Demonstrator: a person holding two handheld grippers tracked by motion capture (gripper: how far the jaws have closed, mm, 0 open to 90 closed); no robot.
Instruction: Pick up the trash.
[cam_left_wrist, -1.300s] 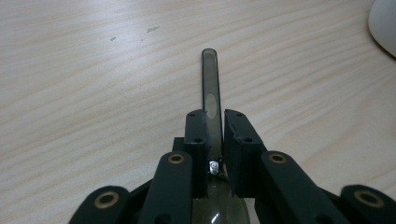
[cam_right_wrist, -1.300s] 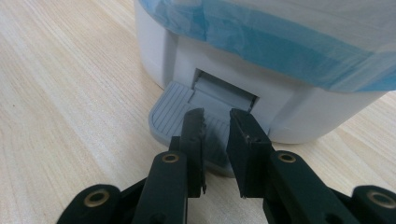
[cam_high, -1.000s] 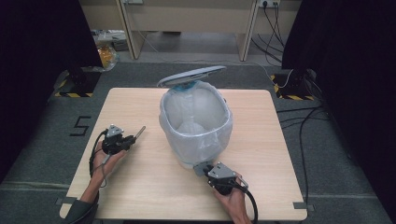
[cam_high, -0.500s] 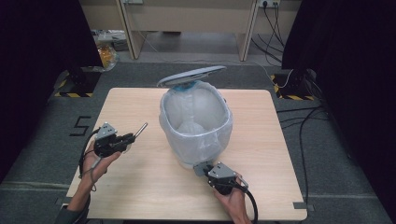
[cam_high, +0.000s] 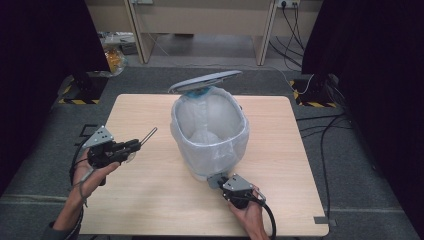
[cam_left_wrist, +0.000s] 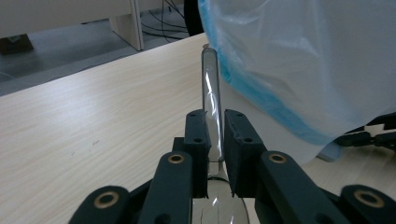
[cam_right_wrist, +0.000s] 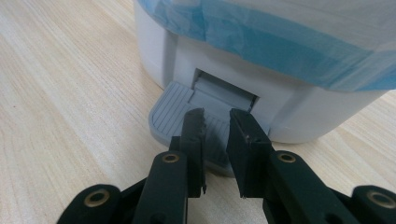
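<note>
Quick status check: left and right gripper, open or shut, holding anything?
Left gripper: shut on a clear glass test tube.
Right gripper: shut, holding nothing, jaws pressing on the grey ribbed pedal of the white bin.

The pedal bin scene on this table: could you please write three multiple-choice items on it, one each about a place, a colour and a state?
1. Where do the right gripper's jaws rest?
A. on the bin's pedal
B. on the lid
C. inside the liner

2. What colour is the band on the bin liner?
A. red
B. blue
C. green

3. How does the lid of the pedal bin stand?
A. shut
B. lying on the table
C. raised open

Answers:
1 A, the right gripper view shows the jaw tips over the grey ribbed pedal.
2 B, a blue strip runs around the liner.
3 C, the high view shows the lid tilted up behind the open bin, while the left gripper holds a clear spoon.
</note>
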